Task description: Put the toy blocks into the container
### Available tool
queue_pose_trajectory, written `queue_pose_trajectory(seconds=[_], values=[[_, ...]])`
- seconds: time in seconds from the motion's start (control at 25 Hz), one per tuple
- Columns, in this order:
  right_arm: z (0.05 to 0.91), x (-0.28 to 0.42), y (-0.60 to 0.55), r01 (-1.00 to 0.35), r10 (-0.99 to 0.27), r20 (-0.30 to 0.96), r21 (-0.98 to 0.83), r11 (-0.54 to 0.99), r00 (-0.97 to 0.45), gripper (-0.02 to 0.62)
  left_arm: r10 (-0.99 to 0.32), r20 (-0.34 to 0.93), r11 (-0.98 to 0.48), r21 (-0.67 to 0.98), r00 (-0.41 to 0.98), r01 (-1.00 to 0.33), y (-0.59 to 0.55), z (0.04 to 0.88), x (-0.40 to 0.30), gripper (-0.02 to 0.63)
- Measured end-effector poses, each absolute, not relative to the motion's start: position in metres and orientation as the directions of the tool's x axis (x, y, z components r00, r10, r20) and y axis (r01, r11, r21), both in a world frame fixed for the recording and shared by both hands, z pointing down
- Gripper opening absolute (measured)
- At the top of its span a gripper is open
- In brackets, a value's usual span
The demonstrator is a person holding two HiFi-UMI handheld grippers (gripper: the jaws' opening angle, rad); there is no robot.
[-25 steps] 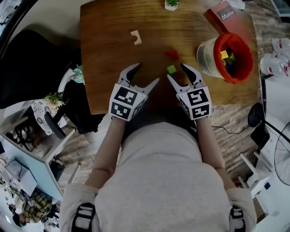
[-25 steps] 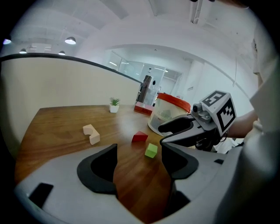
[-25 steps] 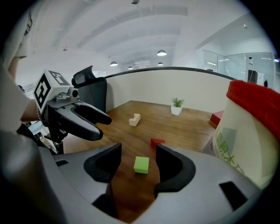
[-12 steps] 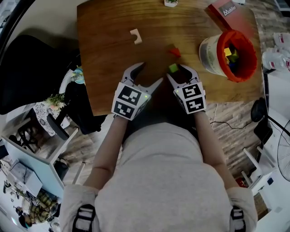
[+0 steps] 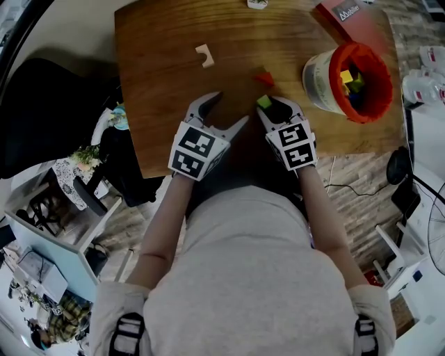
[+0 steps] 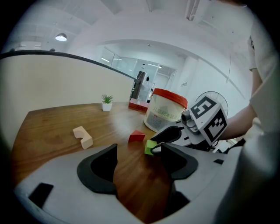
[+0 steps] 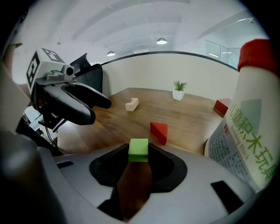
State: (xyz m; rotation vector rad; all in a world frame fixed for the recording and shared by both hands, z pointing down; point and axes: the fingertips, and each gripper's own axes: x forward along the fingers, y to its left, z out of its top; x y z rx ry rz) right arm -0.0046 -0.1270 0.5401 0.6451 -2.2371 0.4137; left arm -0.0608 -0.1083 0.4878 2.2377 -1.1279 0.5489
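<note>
Right now I have the right gripper low over the wooden table, just right of the centre of the head view. Its jaws have just been closing. In its own view the small green cube sits between the tips, with a black pad against each of its two sides, so I read it as pinched. The cube rests on the wood and is not lifted that I can see.

The left gripper hangs just left of centre in the head view, beside the right one and apart from it. Its jaws are spread wide, and only bare tabletop shows between them.

A red wedge block lies near the green cube, a little higher in the head view and clear of both grippers. A beige notched block lies well apart from them, toward the upper left of the table.

The container is a white tub with a red rim. It stands upright on the table at the upper right of the head view, near the right gripper but not touching it. Yellow, green and blue blocks show inside it.

At the top edge of that view I can make out a small potted plant and a red box.
</note>
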Motion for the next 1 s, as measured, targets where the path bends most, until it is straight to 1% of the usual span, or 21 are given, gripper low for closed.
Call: queue_pose_trajectory(seconds=[0.16, 0.28, 0.44, 0.56, 0.76, 1.0], values=[[0.515, -0.005, -0.131, -0.552, -0.343, 0.703, -0.084, 0.829, -0.623, 0.15, -0.6, 0.569, -0.509, 0.272, 0.563, -0.817, -0.118, 0.478, -0.057, 0.31], [0.5, -0.005, -0.131, -0.535, -0.335, 0.678, -0.102, 0.839, -0.654, 0.15, -0.604, 0.553, -0.526, 0.264, 0.574, -0.808, -0.123, 0.468, -0.05, 0.301], [0.476, -0.002, -0.133, -0.528, -0.355, 0.646, -0.089, 0.844, -0.676, 0.149, -0.607, 0.511, -0.557, 0.273, 0.609, -0.784, -0.125, 0.452, -0.033, 0.276], [0.452, 0.002, -0.138, -0.538, -0.384, 0.611, -0.082, 0.839, -0.693, 0.15, -0.621, 0.473, -0.578, 0.262, 0.625, -0.773, -0.128, 0.435, -0.025, 0.273], [0.408, 0.02, -0.151, -0.577, -0.462, 0.546, -0.048, 0.816, -0.699, 0.149, -0.637, 0.426, -0.612, 0.229, 0.643, -0.757, -0.138, 0.407, -0.016, 0.279], [0.356, 0.048, -0.172, -0.656, -0.59, 0.424, -0.014, 0.754, -0.687, 0.15, -0.634, 0.398, -0.648, 0.193, 0.663, -0.736, -0.151, 0.387, -0.001, 0.279]])
